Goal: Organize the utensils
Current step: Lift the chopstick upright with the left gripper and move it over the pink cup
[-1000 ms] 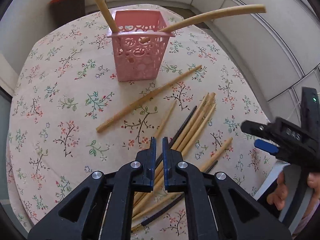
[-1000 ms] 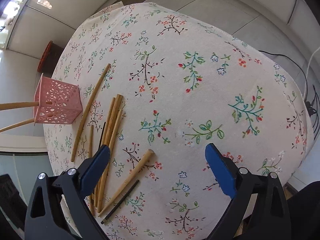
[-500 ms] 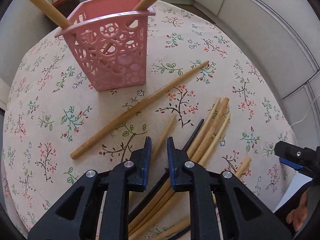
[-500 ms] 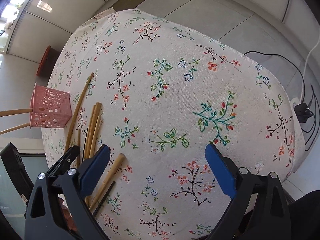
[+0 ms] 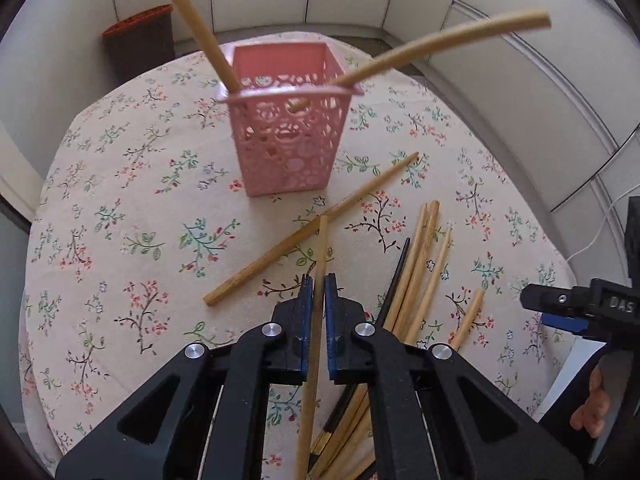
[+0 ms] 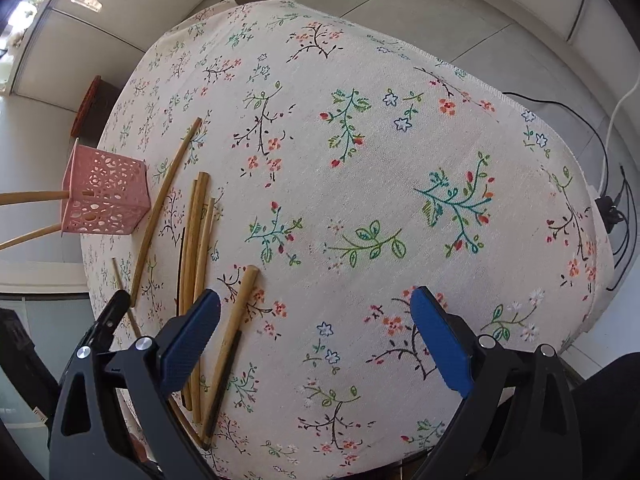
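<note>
My left gripper (image 5: 316, 284) is shut on a wooden chopstick (image 5: 318, 280) and holds it raised above the table, tip toward the pink basket (image 5: 286, 136). The basket stands upright with two wooden sticks (image 5: 192, 20) leaning out of it; it also shows in the right wrist view (image 6: 106, 196). Several wooden chopsticks (image 5: 420, 264) and a black one (image 5: 396, 276) lie loose on the floral tablecloth, as does a long stick (image 5: 312, 230). My right gripper (image 6: 316, 336) is open and empty above the cloth, beside the loose chopsticks (image 6: 198, 240).
The round table (image 6: 400, 140) is covered in a floral cloth. A dark bin with a red rim (image 5: 140, 44) stands on the floor behind it. Cables (image 6: 616, 208) run along the floor to the right. The right gripper shows in the left wrist view (image 5: 580, 308).
My left gripper has shut on a wooden chopstick and lifted it off the table. The right gripper stays open and has shifted slightly over the cloth.
</note>
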